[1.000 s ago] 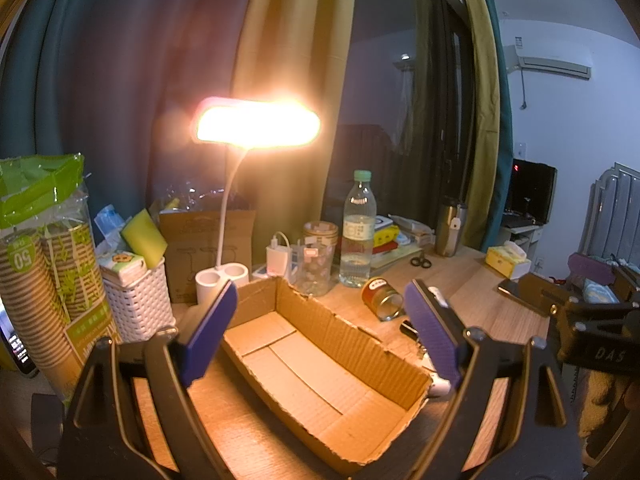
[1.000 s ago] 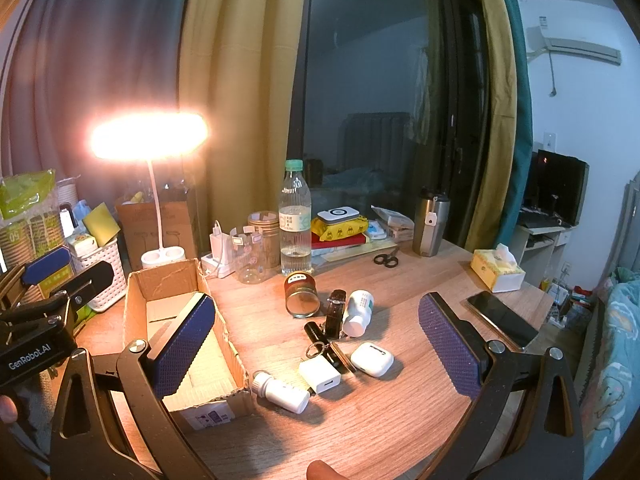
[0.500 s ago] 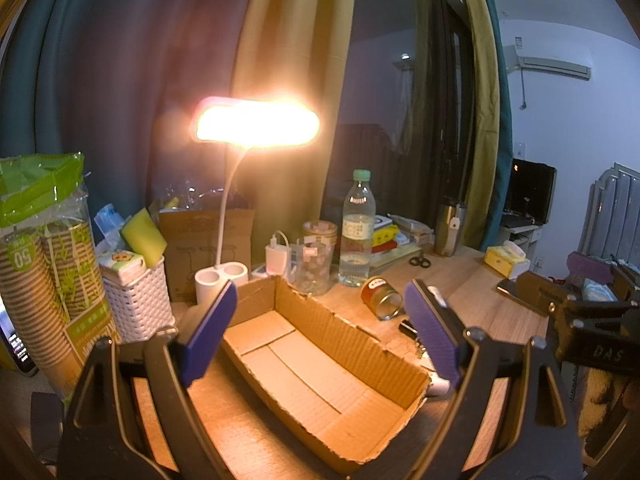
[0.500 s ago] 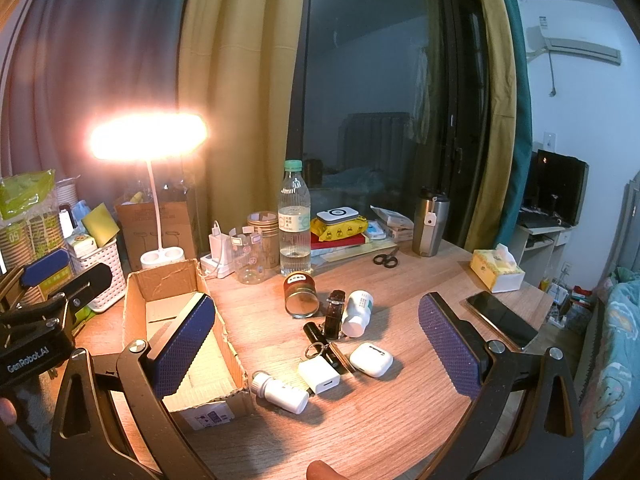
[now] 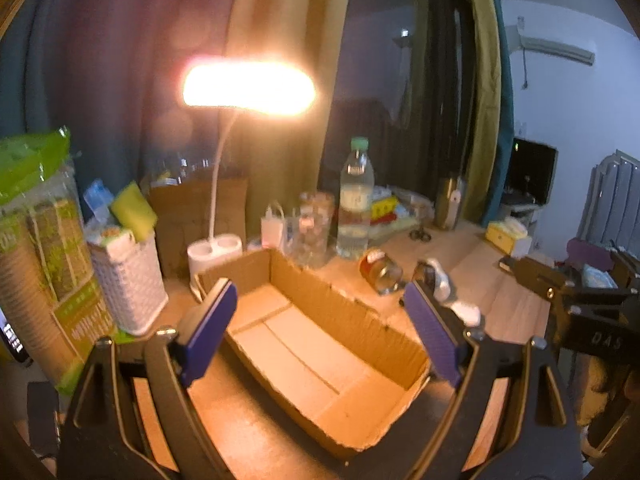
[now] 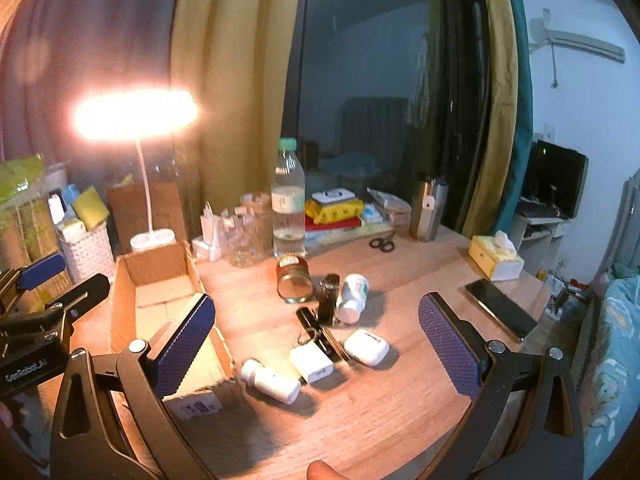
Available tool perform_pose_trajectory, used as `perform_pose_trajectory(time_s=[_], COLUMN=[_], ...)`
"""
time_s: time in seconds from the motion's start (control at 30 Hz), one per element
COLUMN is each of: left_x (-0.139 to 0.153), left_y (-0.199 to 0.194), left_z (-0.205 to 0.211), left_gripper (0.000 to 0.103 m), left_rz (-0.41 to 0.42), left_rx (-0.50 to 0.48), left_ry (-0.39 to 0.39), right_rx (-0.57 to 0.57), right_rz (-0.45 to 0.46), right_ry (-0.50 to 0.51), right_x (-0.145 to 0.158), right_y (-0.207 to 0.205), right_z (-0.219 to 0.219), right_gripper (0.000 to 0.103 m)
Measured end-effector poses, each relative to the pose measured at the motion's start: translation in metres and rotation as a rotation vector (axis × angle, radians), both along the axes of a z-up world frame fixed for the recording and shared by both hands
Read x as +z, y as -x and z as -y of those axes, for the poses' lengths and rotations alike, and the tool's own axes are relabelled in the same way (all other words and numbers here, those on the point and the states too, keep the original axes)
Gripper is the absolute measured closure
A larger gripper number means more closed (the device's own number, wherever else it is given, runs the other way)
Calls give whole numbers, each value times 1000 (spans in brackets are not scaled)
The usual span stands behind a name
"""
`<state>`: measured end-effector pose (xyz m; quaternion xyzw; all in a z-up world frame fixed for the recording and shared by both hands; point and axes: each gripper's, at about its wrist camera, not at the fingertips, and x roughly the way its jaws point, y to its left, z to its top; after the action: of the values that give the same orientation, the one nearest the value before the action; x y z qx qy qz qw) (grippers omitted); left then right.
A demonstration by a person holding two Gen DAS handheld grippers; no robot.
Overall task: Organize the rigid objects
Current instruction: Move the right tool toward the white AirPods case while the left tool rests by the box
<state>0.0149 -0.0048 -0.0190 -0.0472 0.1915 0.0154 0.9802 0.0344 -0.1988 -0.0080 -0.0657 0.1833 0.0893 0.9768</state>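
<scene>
In the left wrist view, the left claw (image 5: pixel 320 328) hangs wide and empty over the bare cardboard box (image 5: pixel 320 344) at lower centre, the frame now blurred by a slight shift. In the right wrist view, the right claw (image 6: pixel 316 340), also wide and empty, has barely moved; the earbud case (image 6: pixel 366 347), charger (image 6: pixel 311 363) and pill bottle (image 6: pixel 270 380) wait on the worktop (image 6: pixel 400 412), so sorting seems unstarted.
</scene>
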Motion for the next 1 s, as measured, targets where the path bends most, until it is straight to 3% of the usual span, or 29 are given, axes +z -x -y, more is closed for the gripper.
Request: perform_pose_trajectory(time_s=[0.33, 0.6, 0.73, 0.93, 1.0], left_x=[-42, -75, -89, -91, -92], left_y=[-34, -56, -63, -66, -70], left_z=[-4, -1, 3, 2, 3], left_gripper=[16, 16, 16, 18, 34], left_rz=[-248, -437, -506, -513, -523], left_rx=[44, 14, -21, -59, -79], left_ry=[18, 39, 50, 49, 42], right_rx=[-16, -15, -15, -12, -13], right_rz=[-46, -59, -66, -67, -65], right_ry=[-4, 2, 11, 17, 16], right_x=[-15, -15, -15, -14, -14], right_y=[-11, -16, -16, -15, -15], right_z=[17, 17, 13, 10, 10], right_gripper=[0, 0, 0, 0, 0])
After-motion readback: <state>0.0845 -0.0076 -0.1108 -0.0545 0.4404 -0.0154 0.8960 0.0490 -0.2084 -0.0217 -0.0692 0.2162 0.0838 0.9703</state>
